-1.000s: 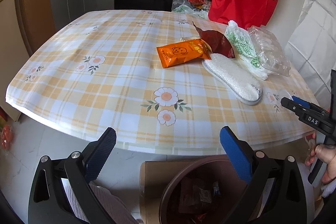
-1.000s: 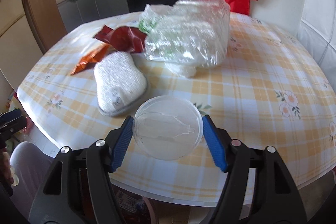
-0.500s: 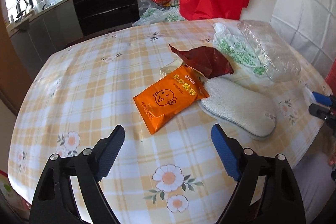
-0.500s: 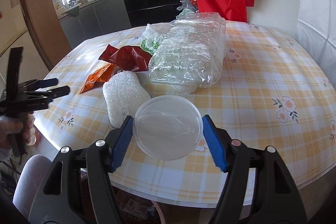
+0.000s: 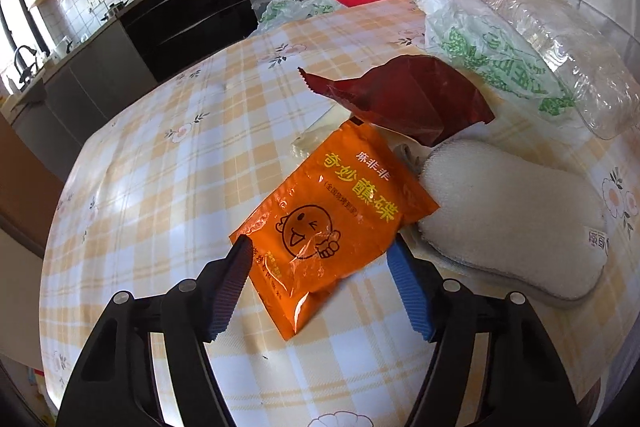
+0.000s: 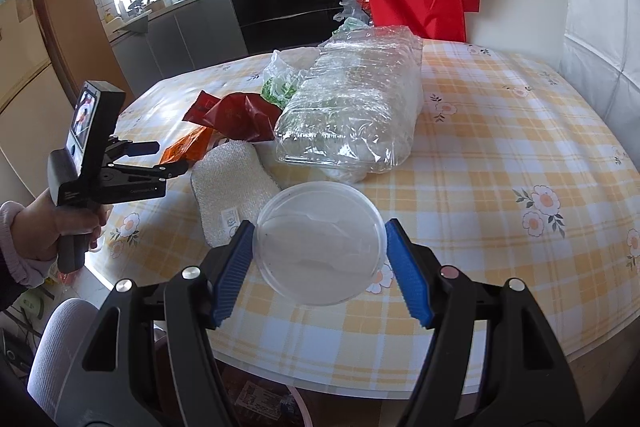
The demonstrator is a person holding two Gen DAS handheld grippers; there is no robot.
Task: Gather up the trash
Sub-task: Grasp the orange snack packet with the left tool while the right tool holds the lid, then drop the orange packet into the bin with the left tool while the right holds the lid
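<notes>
Kitchen, round table [image 5: 152,187] w/ yellow check floral cloth, dark oven behind. Left gripper [image 5: 320,267] has its jaws closing around the near end of the orange snack packet [image 5: 336,215]; packet sits between the pads, left pad at its corner, right pad just beside its edge, prob. not clamped yet. Packet's long axis runs away from the gripper, up-right, far end tucked under the dark red wrapper [image 5: 404,99]. White sponge [image 5: 512,219] lies just right of it. Left hand is nearer. Right gripper [image 6: 320,255] is clenched on a clear round plastic lid [image 6: 320,243], looks empty. Beyond: clear plastic tray pack [image 6: 352,115], green-print bag [image 5: 492,55].
</notes>
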